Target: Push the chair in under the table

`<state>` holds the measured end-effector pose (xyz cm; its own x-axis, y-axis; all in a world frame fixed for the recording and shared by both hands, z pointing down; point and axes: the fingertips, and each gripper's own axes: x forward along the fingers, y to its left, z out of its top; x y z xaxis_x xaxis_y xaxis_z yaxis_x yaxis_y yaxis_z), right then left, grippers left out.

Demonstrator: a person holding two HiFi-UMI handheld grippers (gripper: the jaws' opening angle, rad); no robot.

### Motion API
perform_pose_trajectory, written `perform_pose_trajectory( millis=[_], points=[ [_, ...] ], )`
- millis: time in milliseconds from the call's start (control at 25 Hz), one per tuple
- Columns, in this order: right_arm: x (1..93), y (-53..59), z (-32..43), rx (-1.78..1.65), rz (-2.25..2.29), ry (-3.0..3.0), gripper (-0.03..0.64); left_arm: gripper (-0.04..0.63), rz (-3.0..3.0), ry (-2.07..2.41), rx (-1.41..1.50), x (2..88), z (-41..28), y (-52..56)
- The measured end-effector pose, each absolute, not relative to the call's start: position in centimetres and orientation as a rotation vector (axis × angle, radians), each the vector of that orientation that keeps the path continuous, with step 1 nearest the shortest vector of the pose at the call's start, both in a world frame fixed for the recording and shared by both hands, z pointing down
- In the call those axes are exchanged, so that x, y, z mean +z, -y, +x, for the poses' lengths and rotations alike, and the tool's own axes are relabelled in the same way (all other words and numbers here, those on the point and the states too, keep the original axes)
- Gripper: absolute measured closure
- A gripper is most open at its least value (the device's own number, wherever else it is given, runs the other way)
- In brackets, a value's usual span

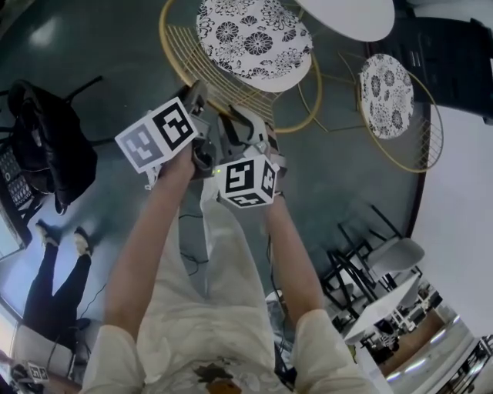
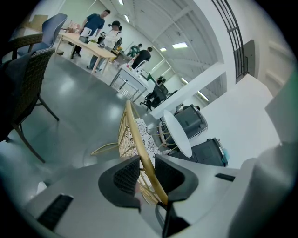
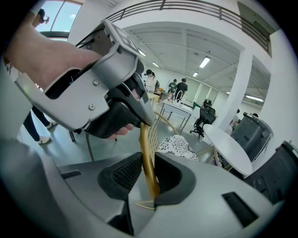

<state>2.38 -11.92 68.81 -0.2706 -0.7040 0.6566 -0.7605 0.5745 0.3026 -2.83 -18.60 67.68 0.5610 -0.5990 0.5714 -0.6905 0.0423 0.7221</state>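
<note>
A gold wire chair with a black-and-white flowered cushion (image 1: 254,38) stands in front of a round white table (image 1: 347,15). Both grippers sit side by side on the top rim of its back. My left gripper (image 1: 199,92) is shut on the gold rim (image 2: 135,128), which runs up between its pads (image 2: 125,179). Just to its right, my right gripper (image 1: 245,123) is shut on the same rim (image 3: 146,148), which stands upright between its jaws. In the right gripper view the left gripper (image 3: 142,121) is close by on the rim. The cushion (image 3: 179,146) and table (image 3: 228,148) lie beyond.
A second gold chair (image 1: 393,100) with a flowered cushion stands right of the table. A dark chair with a black bag (image 1: 46,138) is at the left, and a person's legs (image 1: 54,269) are below it. Black-framed chairs (image 1: 370,262) stand at the right. People and desks (image 2: 98,28) are far off.
</note>
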Motion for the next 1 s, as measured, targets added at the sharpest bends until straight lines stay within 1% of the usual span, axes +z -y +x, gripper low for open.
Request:
perform_pose_trajectory(
  millis=[120, 240, 360, 560, 840, 920, 960, 1000],
  points=[
    [68.9, 12.0, 2.5, 0.114, 1.175, 2.028, 0.534, 0.509, 1.651, 1.088, 0.096, 67.7, -2.7, 18.7],
    [68.0, 11.8, 2.4, 0.179, 1.202, 2.077, 0.514, 0.506, 1.677, 1.07, 0.077, 67.4, -2.8, 18.4],
    [66.5, 11.0, 2.3, 0.17, 1.215, 2.108, 0.499, 0.506, 1.699, 1.082, 0.065, 66.6, -3.5, 17.8],
    [64.7, 8.6, 1.7, 0.222, 1.28, 2.138, 0.495, 0.506, 1.708, 1.097, 0.117, 65.5, -4.7, 14.7],
    [58.9, 4.8, -0.2, 0.352, 1.31, 2.26, 0.499, 0.517, 1.75, 1.089, 0.17, 59.7, -6.0, 9.4],
    [57.3, 4.5, -0.6, 0.314, 1.308, 2.265, 0.513, 0.54, 1.754, 1.087, 0.162, 58.4, -6.6, 8.8],
    [56.5, 4.4, -0.7, 0.291, 1.313, 2.269, 0.557, 0.555, 1.753, 1.087, 0.158, 57.8, -6.9, 8.5],
    [55.5, 4.2, -0.7, 0.268, 1.319, 2.275, 0.581, 0.568, 1.754, 1.094, 0.156, 57.1, -7.3, 8.1]
  ],
)
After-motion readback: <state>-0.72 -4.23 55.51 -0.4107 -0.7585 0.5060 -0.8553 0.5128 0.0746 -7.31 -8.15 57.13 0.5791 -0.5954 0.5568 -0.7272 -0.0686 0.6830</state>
